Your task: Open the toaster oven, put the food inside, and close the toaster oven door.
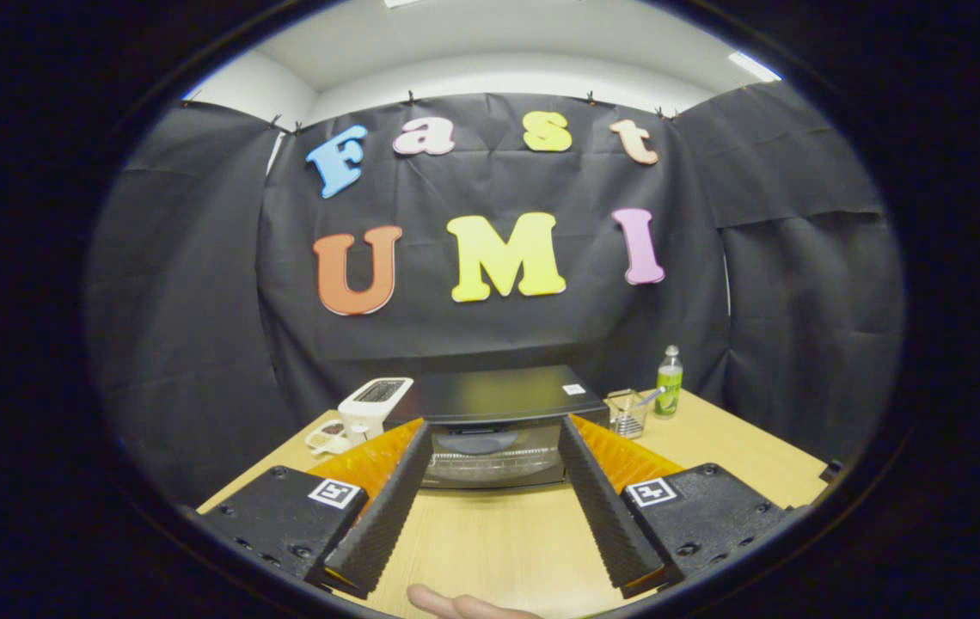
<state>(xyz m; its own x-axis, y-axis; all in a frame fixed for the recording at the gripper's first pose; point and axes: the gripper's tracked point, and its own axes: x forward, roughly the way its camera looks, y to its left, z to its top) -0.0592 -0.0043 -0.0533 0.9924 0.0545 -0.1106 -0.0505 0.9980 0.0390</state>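
Nothing readable is showing. Square black-and-white marker tags are sitting on the gripper, its fingers spread wide and holding nothing; the oven's small white sticker and the far-right bottle's label are too small to read.

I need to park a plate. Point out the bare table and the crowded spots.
Bare table lies between the open gripper fingers, before the toaster oven. Crowded: white toaster beside the oven, wire basket and bottle opposite.
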